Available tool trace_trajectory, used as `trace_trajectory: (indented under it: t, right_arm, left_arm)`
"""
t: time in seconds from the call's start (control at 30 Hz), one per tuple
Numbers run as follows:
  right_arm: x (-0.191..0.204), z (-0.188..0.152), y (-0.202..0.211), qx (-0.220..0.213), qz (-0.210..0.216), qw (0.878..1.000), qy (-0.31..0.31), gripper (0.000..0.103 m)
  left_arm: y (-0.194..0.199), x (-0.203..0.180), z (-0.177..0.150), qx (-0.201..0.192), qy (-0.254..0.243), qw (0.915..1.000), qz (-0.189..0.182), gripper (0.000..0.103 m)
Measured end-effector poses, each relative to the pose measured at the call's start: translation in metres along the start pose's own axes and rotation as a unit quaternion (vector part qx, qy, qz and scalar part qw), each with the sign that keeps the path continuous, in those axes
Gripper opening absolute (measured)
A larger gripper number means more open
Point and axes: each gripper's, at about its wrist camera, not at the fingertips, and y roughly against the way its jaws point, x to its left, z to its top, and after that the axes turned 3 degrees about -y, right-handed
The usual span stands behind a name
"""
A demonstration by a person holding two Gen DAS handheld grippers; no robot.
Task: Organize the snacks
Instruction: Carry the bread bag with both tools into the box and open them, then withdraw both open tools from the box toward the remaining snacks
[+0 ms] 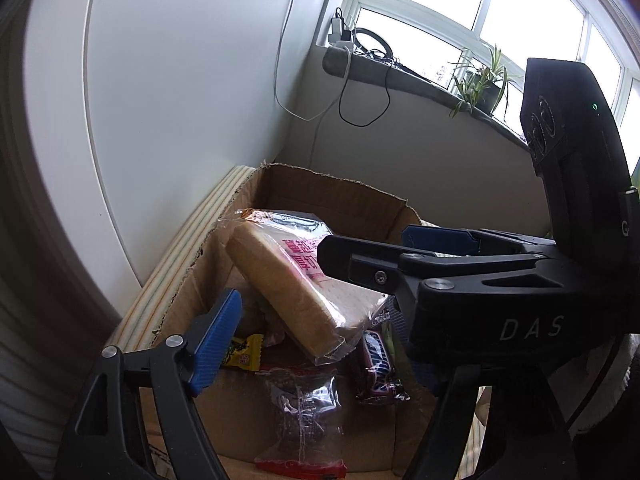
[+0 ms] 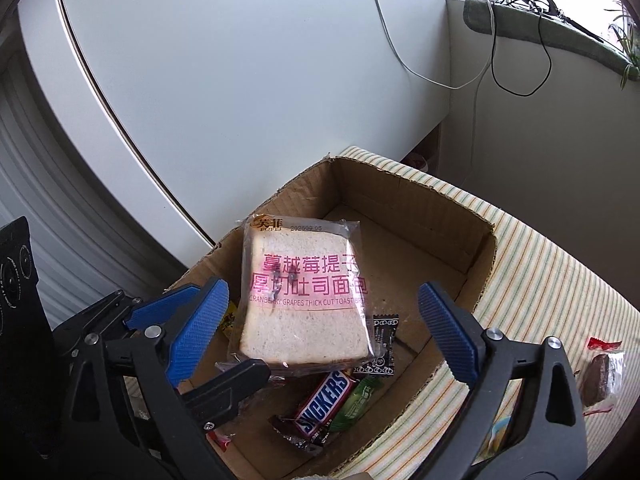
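An open cardboard box (image 2: 476, 252) sits on a striped cloth. A wrapped toast bread slice (image 2: 304, 296) lies tilted on other snacks in it: a Snickers bar (image 2: 326, 404), a green packet (image 2: 356, 400), a black packet (image 2: 382, 344). In the left wrist view the bread (image 1: 296, 288) leans over a yellow packet (image 1: 244, 354), a dark clear-wrapped cake (image 1: 304, 408) and the Snickers (image 1: 378, 364). My right gripper (image 2: 320, 320) is open above the box, the bread between its fingers but apart. My left gripper (image 1: 320, 316) is open; only its left blue pad (image 1: 218, 340) shows.
The right gripper's body (image 1: 480, 280) crosses the left wrist view. A wrapped brown snack (image 2: 600, 376) lies on the striped cloth (image 2: 540, 248) right of the box. White cabinet (image 2: 240, 80) stands behind; a windowsill with cables and plants (image 1: 480, 84) lies further back.
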Motion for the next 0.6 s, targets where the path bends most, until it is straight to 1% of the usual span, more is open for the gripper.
trace_trajectory:
  t: [0.2, 0.43, 0.6]
  right_arm:
    - [-0.006, -0.002, 0.007, -0.005, -0.003, 1.0, -0.009, 0.098]
    - [-0.009, -0.012, 0.034, -0.02, -0.004, 1.0, -0.013, 0.098]
    - [-0.01, -0.022, 0.058, -0.035, -0.018, 0.999, -0.008, 0.098]
  left_arm:
    - [0.003, 0.0, 0.0, -0.001, 0.001, 1.0, 0.004, 0.077]
    - [0.012, -0.006, -0.002, -0.004, -0.003, 1.0, 0.004, 0.077]
    - [0.022, -0.015, -0.004, -0.01, -0.008, 0.9999, 0.004, 0.077]
